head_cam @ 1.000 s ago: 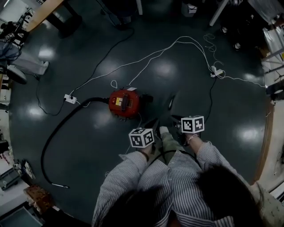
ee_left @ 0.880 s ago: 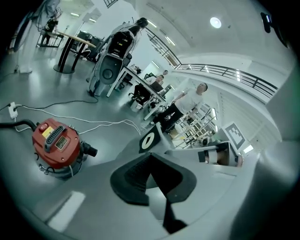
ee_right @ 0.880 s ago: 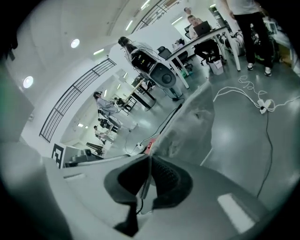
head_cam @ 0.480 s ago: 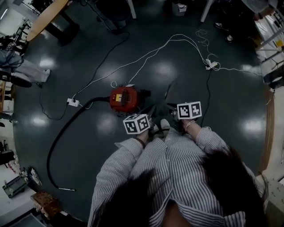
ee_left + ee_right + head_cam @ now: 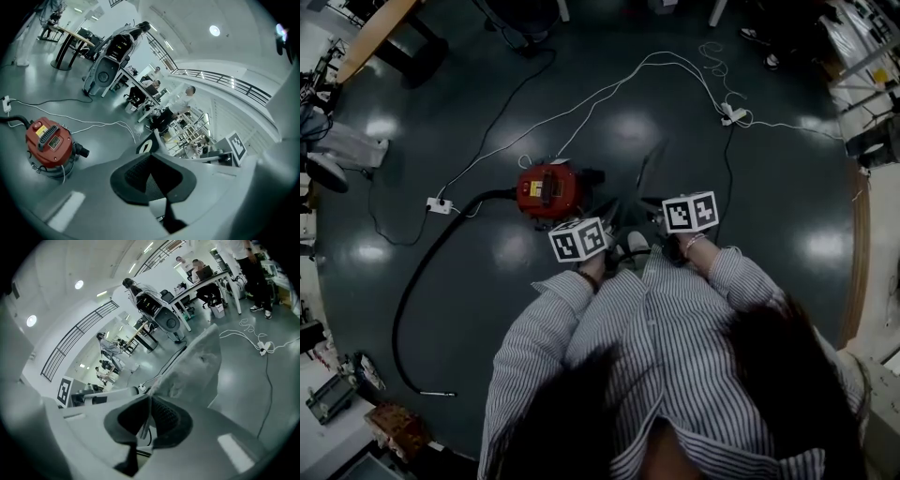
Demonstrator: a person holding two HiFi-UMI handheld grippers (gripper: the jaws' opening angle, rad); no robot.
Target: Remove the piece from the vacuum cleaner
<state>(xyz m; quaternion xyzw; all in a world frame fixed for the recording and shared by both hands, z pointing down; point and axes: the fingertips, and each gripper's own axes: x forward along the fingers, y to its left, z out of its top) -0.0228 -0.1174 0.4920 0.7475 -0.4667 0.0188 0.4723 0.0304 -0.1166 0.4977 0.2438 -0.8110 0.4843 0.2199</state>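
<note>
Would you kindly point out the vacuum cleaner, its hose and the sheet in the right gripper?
Vacuum cleaner (image 5: 547,190): head view, red lid.
Hose (image 5: 412,277): head view, mid-curve.
Sheet (image 5: 194,364): right gripper view, flat face above the jaws.

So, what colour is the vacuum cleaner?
Round vacuum cleaner: red, clearest in left gripper view.

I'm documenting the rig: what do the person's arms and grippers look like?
Both sleeves are white with thin dark stripes. The left gripper and right gripper each have a pale grey body, dark textured pads and a cube of black-and-white square markers.
</note>
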